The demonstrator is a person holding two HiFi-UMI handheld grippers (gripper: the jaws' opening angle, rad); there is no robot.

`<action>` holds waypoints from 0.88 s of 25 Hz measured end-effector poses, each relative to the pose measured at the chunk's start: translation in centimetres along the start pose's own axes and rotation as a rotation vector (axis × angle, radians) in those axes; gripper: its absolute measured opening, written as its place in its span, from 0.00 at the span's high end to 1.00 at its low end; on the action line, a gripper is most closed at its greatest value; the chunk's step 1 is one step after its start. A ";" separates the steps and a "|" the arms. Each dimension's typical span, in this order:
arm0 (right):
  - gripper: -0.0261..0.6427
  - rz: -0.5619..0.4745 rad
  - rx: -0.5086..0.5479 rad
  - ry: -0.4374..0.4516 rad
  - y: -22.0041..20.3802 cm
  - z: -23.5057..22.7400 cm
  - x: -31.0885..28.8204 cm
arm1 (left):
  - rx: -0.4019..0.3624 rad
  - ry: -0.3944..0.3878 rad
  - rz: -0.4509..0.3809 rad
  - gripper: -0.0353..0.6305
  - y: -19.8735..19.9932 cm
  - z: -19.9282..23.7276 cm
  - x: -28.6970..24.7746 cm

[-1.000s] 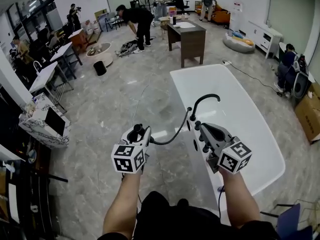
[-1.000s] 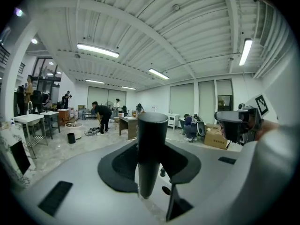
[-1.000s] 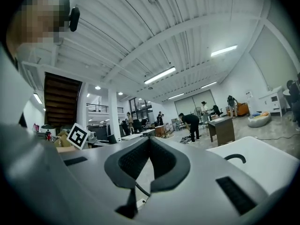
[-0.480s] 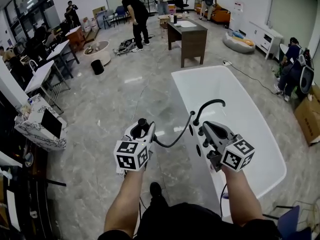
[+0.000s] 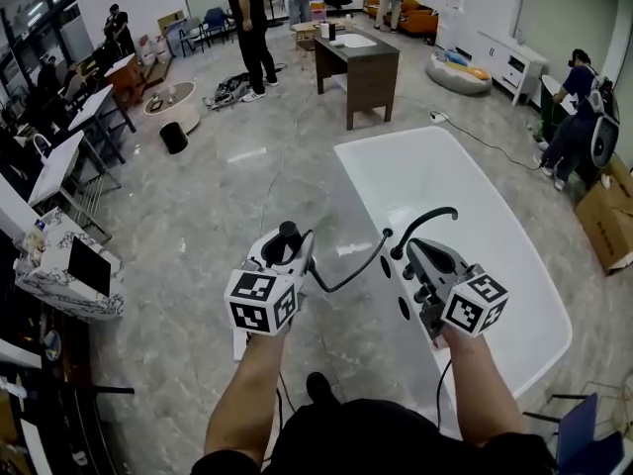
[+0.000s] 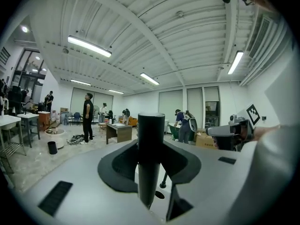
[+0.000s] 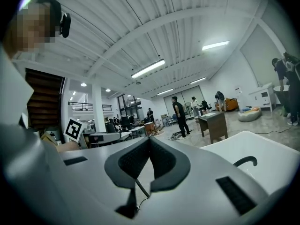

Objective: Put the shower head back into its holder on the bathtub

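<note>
The black shower head handle [image 6: 151,149] stands upright between the pads of my left gripper [image 5: 284,249], which is shut on it. Its top [image 5: 288,231] sticks up above the jaws in the head view. A black hose [image 5: 348,273] sags from it across to the rim of the white bathtub [image 5: 450,171]. My right gripper [image 5: 416,249] hovers over that rim, just behind the curved black faucet [image 5: 427,216]. In the right gripper view its jaws [image 7: 149,142] meet at the tips with nothing held. Small black fittings [image 5: 404,308] sit on the rim below it.
Grey marble floor lies left of the tub. A dark wooden desk [image 5: 357,62] stands beyond the tub's far end. Tables and a box [image 5: 61,265] line the left side. Several people stand at the back, one in black [image 5: 247,23]; another sits at the right [image 5: 579,112].
Both grippers have travelled forward alongside the tub, the left still carrying the shower head. The person in black at the back straightened up.
</note>
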State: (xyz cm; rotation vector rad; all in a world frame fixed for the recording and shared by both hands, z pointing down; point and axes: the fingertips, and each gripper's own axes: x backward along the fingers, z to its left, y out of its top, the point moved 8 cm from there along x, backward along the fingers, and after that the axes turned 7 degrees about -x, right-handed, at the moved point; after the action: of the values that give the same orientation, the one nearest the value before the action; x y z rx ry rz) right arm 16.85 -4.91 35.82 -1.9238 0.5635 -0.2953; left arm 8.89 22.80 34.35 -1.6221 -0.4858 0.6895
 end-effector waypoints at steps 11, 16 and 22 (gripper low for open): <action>0.94 -0.034 -0.023 -0.081 0.6 -0.6 -4.6 | 0.013 -0.033 0.014 0.73 -1.0 6.7 -0.6; 0.94 -0.026 -0.051 -0.100 -0.7 -0.9 -5.6 | 0.008 -0.061 0.019 0.73 -1.2 8.2 -1.3; 0.94 -0.018 -0.094 -0.123 -1.4 -3.0 -7.2 | 0.024 -0.103 0.048 0.73 -2.0 8.7 -4.7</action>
State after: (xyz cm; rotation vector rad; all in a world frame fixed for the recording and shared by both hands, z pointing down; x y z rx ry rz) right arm 9.70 -3.11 38.72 -2.0230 0.4860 -0.1628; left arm -0.37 26.41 36.43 -1.5858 -0.5130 0.8148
